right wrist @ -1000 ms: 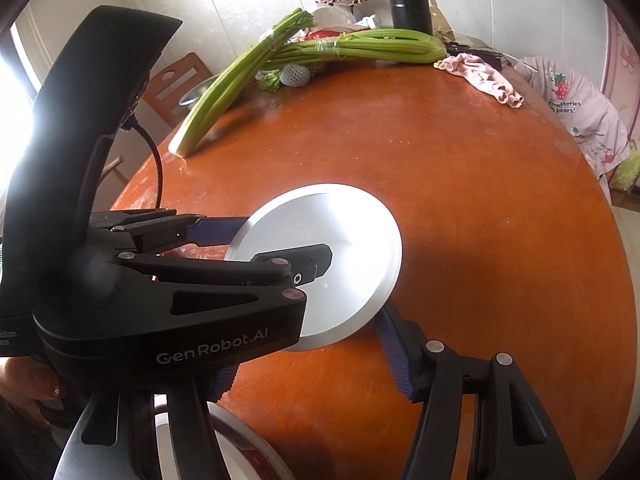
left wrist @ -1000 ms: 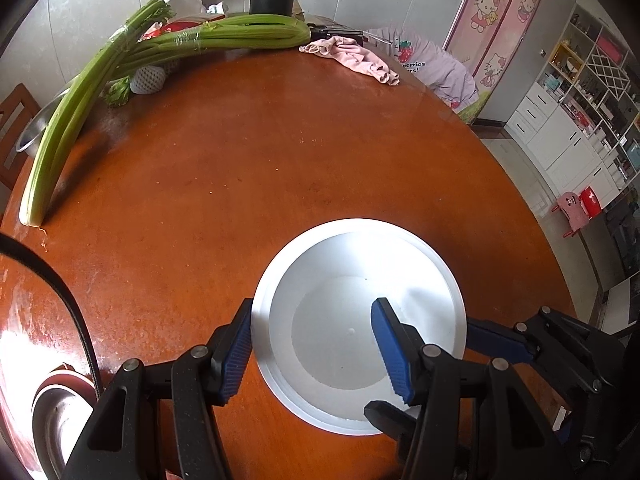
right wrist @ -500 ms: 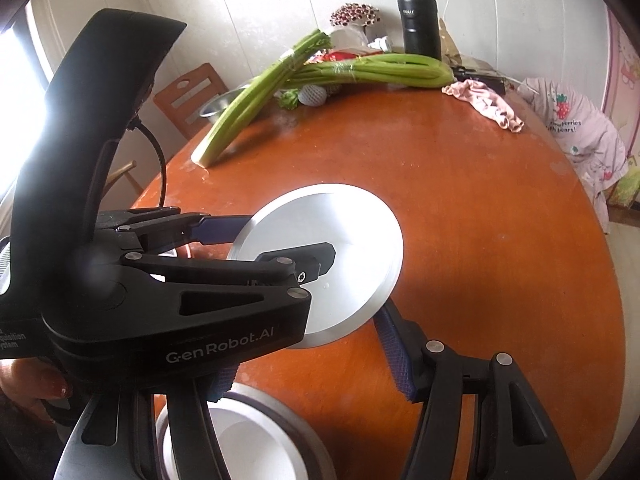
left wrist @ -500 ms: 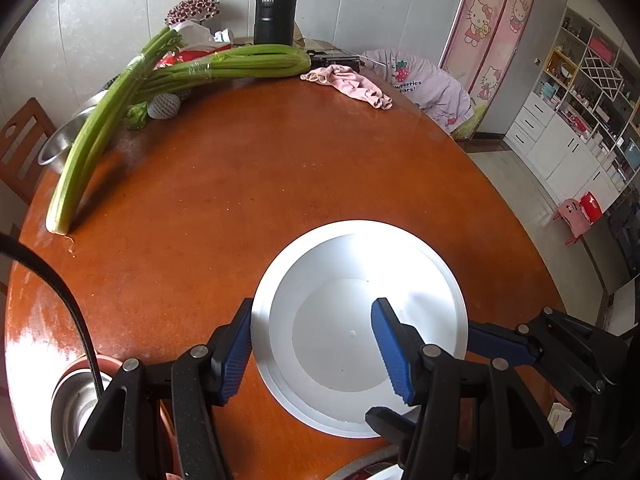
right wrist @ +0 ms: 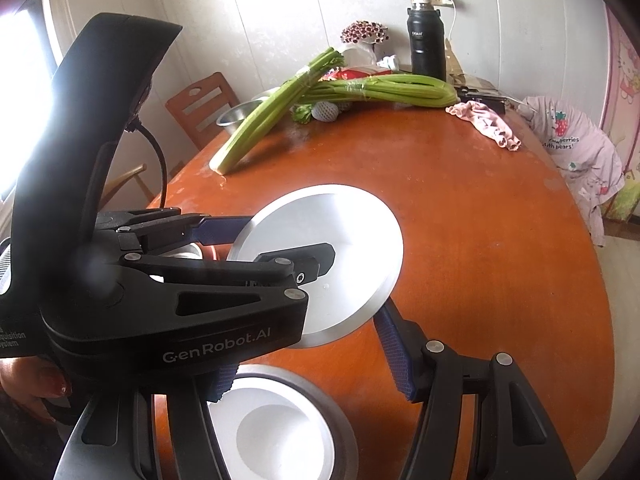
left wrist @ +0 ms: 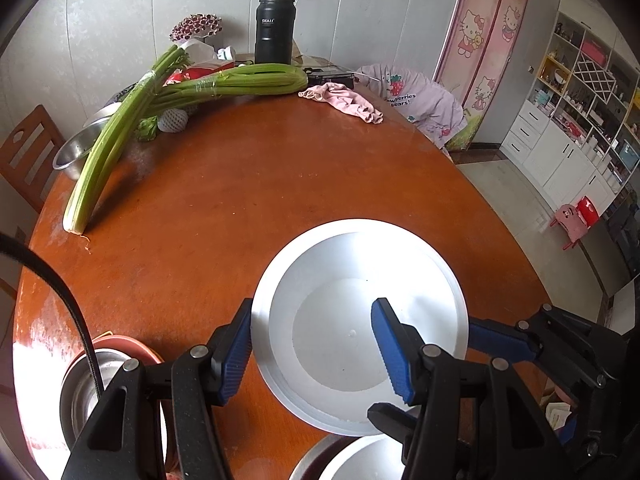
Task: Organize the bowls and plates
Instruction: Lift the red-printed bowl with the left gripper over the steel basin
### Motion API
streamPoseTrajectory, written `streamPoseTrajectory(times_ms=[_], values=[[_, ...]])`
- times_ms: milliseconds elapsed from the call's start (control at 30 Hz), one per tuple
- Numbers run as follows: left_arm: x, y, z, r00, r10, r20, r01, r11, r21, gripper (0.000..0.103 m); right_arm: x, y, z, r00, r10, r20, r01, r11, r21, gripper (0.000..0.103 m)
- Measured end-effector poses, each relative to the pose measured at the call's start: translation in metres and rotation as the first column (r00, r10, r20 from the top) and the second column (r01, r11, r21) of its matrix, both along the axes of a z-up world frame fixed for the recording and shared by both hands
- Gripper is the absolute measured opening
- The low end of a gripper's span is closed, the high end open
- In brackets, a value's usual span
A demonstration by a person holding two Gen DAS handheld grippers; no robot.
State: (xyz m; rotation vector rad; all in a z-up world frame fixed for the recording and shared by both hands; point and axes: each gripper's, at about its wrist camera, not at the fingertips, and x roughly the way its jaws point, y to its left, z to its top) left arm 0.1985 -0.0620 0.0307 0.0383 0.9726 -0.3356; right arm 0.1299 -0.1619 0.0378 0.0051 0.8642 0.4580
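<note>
Bowl [right wrist: 276, 428] below plate [right wrist: 340, 240] is cut off by fingers [right wrist: 394, 356].

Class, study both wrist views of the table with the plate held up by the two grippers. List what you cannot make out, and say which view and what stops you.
- Right gripper: right wrist view, its left finger sits behind the left gripper, so its grip is unclear.
- Dish below the held plate: left wrist view, cut off by the bottom edge.
- Steel bowl: left wrist view, hidden behind the cable and gripper.
- Shelf contents: left wrist view, too small.

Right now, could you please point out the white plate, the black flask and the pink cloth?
white plate [left wrist: 340, 320]: left wrist view, on its flat centre.
black flask [right wrist: 427, 46]: right wrist view, on its body.
pink cloth [left wrist: 344, 100]: left wrist view, on its crumpled middle.
</note>
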Motion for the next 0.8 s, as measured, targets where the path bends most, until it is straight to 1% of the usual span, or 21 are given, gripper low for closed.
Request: streamPoseTrajectory(times_ms=[533,800], values=[[-0.035,0.004,0.018,0.999,0.002,0.045,-0.002,1.0,-0.001,0.057,-0.037,0.002,0.019,0.999,0.023,0.048,-0.023,1.0,0.003,0.064],[-0.059,0.008,0.026,0.998,-0.003,0.069,0.004,1.0,-0.011,0.057,-0.058,0.003,0.025,0.997,0.034,0.066,-0.035,0.999,0.013,0.064]])
